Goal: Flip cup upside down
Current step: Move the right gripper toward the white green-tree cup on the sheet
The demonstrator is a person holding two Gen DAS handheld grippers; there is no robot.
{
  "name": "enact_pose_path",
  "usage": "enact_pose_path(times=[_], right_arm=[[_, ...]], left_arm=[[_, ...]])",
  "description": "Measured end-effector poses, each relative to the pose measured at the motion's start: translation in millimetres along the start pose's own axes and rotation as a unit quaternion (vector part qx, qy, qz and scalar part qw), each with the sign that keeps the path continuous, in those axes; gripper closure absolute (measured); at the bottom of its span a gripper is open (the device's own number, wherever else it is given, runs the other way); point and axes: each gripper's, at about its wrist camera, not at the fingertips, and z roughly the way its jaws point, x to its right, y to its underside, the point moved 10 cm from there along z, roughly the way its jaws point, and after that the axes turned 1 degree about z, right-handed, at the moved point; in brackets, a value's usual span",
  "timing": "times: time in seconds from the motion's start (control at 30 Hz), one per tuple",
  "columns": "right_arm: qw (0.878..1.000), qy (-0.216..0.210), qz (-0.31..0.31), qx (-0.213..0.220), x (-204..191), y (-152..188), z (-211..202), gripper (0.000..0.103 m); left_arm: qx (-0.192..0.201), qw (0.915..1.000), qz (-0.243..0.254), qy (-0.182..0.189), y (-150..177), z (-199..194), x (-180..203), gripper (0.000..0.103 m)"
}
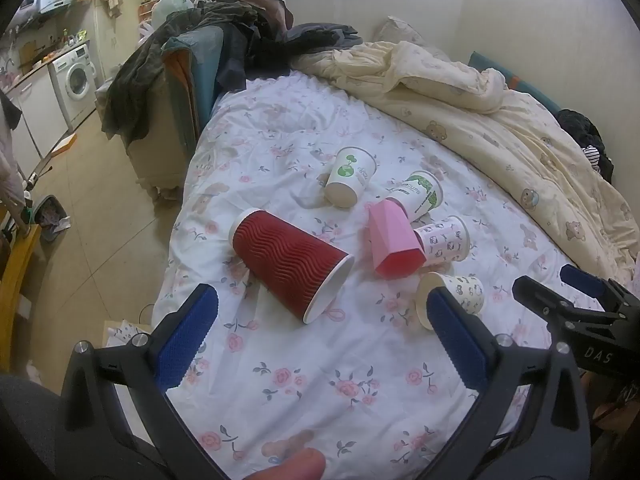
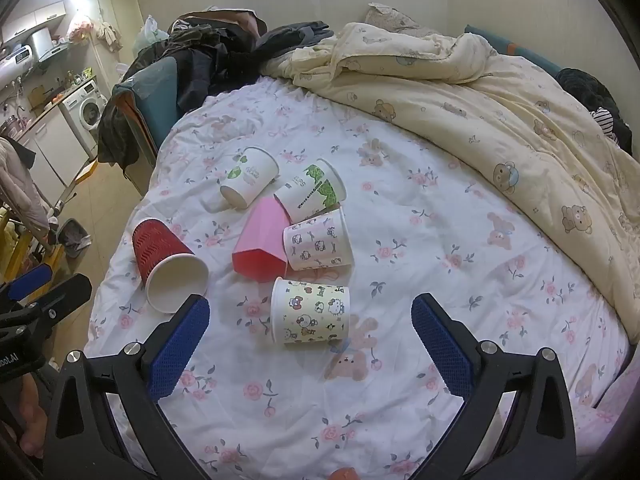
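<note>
Several cups lie on their sides on the floral bedsheet [image 1: 320,380]. A red ribbed cup [image 1: 290,264] [image 2: 168,264] lies nearest the left gripper, mouth toward me. A pink faceted cup [image 1: 394,242] [image 2: 262,242], two white cups with green prints [image 1: 352,176] [image 1: 420,194] and two cartoon-print cups [image 1: 444,240] [image 2: 310,312] lie close together. My left gripper [image 1: 320,312] is open and empty, just short of the red cup. My right gripper [image 2: 310,320] is open and empty, with the near cartoon cup between its fingers' line of sight.
A crumpled cream bear-print duvet [image 1: 500,120] covers the bed's far and right side. Dark clothes [image 1: 224,28] are piled over a chair at the bed's far left. The bed's left edge drops to a tiled floor [image 1: 100,208] with a washing machine [image 1: 76,80] beyond.
</note>
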Motion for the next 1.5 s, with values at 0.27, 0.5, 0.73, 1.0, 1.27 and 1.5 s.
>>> enact_pose_path(times=[0.27,0.5,0.73,1.0,1.27,1.5], right_arm=[[1.0,0.003,-0.002,-0.002,0.2,0.4,0.1,0.0],[1.0,0.003,-0.002,-0.001,0.1,0.1,-0.2,0.0],[1.0,0.003,-0.003,-0.001,0.0,0.2,-0.5,0.0],[1.0,0.003,-0.003,-0.002,-1.0,1.9,-1.3,0.0],[0.999,-0.028,0.013,-0.024,-6.9,-11.2,7.0,0.0],[0.99,-0.09,-0.002,-0.11,-44.2,-48.4,52.2,0.0]], left_arm=[[0.0,1.0,-0.001,-0.001,0.2,0.2,-0.1,0.0],[0.001,1.0,-0.001,-0.002,-0.3,-0.6,-0.9,0.0],[0.005,1.0,-0.002,-0.004,1.4,0.4,-8.7,0.0],[0.0,1.0,-0.005,0.0,-2.6,-0.5,-13.9,0.0],[-0.017,0.9992,-0.028,-0.022,-9.3,7.5,-27.7,0.0],[-0.059,0.9909,-0.101,-0.066,-5.8,23.0,-76.4,0.0]])
